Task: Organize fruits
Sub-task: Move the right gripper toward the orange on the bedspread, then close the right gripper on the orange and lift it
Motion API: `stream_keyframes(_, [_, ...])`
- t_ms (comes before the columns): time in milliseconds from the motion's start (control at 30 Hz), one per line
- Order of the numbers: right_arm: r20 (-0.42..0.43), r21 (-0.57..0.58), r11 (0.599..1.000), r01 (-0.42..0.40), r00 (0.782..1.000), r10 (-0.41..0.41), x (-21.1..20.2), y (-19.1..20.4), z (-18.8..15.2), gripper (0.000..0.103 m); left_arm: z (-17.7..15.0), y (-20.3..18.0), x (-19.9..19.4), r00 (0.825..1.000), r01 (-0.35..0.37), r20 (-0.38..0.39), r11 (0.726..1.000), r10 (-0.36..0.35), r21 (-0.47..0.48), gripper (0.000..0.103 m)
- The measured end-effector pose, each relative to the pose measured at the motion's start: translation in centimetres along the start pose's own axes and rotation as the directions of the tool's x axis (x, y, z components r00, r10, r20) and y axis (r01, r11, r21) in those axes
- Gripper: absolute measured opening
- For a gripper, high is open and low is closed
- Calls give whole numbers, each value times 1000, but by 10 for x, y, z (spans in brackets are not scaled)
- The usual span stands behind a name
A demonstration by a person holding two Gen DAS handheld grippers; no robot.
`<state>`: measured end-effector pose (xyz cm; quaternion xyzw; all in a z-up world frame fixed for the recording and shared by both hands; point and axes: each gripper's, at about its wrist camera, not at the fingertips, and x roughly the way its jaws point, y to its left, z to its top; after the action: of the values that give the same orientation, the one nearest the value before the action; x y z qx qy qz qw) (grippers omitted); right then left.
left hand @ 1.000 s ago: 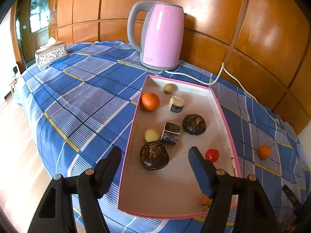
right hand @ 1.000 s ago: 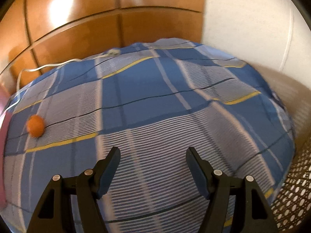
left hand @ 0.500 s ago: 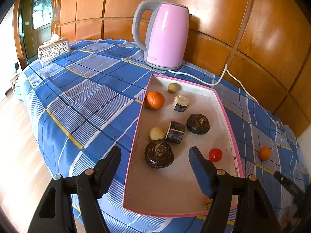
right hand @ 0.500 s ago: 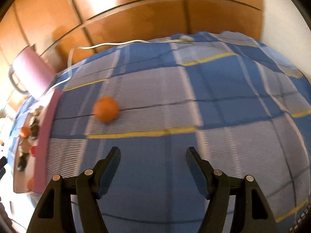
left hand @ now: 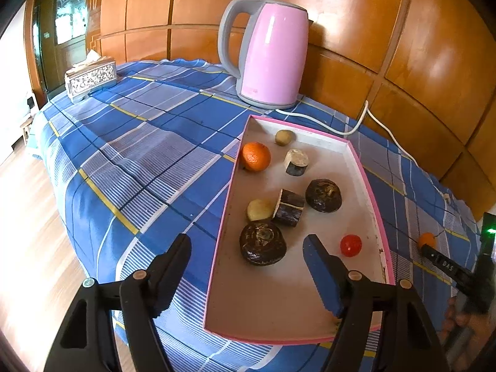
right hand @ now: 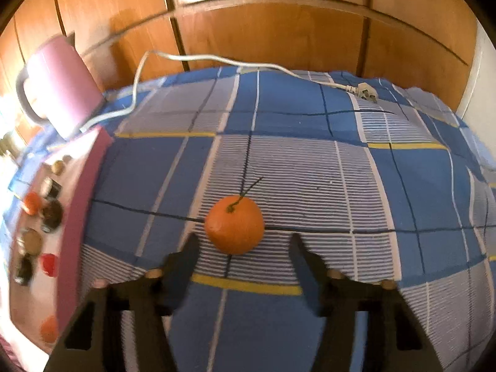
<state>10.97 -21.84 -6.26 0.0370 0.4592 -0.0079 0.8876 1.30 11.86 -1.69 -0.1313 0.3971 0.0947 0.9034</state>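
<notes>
Near the right edge of the table, on the blue checked cloth (right hand: pixel 310 161), a small orange fruit (right hand: pixel 234 224) with a thin stem sits alone, just outside the long side of the pink tray (left hand: pixel 376 217). The right gripper (right hand: pixel 243 248) is right behind it, and its fingers (right hand: pixel 183 255) are closing, but the fruit is only just in front of the tips and nothing is pinched yet. If they snap together too soon, I think they could clip the near side of the round fruit and push it away. It could roll along the cloth toward the table edge, or bump the tray wall. The cloth is soft and wrinkly, so the fingertips might also catch on it. A hard squeeze could squash the fruit. The left gripper (left hand: pixel 248 255) hangs over the near end of the tray, its fingers opening and holding nothing, with a dark brown fruit (left hand: pixel 262 242) just ahead. If it dips, it could knock that one. The white cord (right hand: pixel 217 59) from the pink kettle (left hand: pixel 269 52) lies far back, out of the way
</notes>
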Motion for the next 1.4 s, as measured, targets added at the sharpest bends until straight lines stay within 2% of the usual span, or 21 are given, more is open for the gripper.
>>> stream_keyframes(33, [-2,-3,1000,-25,1000,25,1,0,0,35,0,0,1,1000,-3,-1,1000,3,0,77])
stream_keyframes(167, [19,-72,997,12,1000,-11,-1,9,-3,34,-1,-1,3,1000,-2,-8,1000,2,3,77])
stream_keyframes(800, [2,17,999,-49,999,49,-13,-6,-13,33,-6,-4,-1,1000,7,-13,1000,-7,5,84])
stream_keyframes(1400, [13,-5,995,-102,995,102,-41,-1,-31,30,-7,9,0,1000,-12,-24,999,11,-49,88])
